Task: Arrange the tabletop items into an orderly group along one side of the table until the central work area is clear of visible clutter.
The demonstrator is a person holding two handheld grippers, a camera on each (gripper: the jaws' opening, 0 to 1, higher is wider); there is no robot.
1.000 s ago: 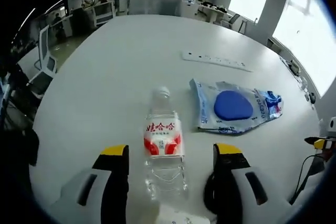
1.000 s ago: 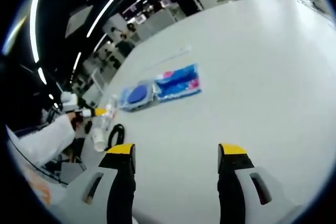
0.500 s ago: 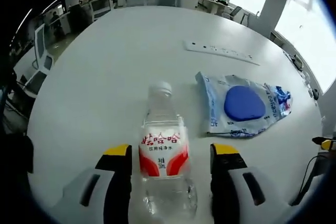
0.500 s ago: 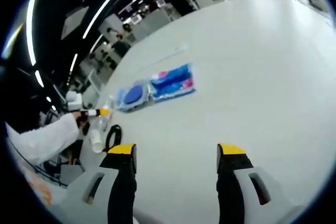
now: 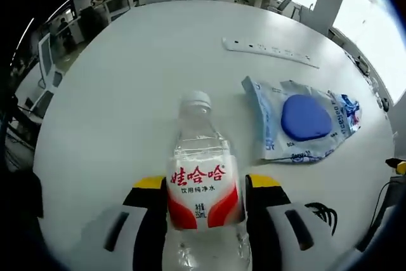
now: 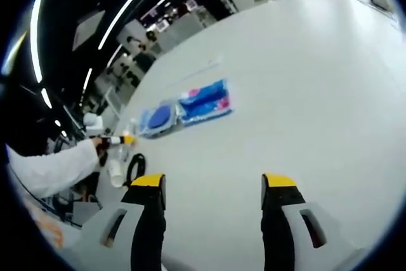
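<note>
Where the left gripper view begins, at six o'clock, the left gripper (image 5: 204, 185) has its yellow-tipped jaws drawn in against the two sides of a clear water bottle (image 5: 203, 185), pressing on its red-and-white label. The bottle lies lengthwise between them, white cap (image 5: 196, 99) pointing to twelve o'clock, on a white table (image 5: 127, 99).
- Item, at four o'clock of the bottle: a black cable loop (image 5: 320, 211) on the tabletop, just beside the right-hand jaw.
- Item, at two o'clock of the bottle, apart from it: a flat clear packet with blue print (image 5: 304, 125), with a round blue pad (image 5: 306, 117) inside.
- Item, further off at one o'clock: a long white power strip (image 5: 269, 52), lying crosswise.
- Beyond the table's far edge, at twelve o'clock: office desks and chairs, too blurred to list.

Right gripper view:
- The right gripper (image 6: 213, 185) stands with jaws wide apart, nothing between them, bare tabletop (image 6: 304, 93) showing in the gap.
- At nine o'clock: a white sleeve (image 6: 51, 169), the yellow tip of the other gripper, and the bottle (image 6: 120, 160), small and indistinct.
- At ten to eleven o'clock, further off: the blue-pad packet (image 6: 158, 118), and touching it a second blue packet with pink markings (image 6: 204, 101).
</note>
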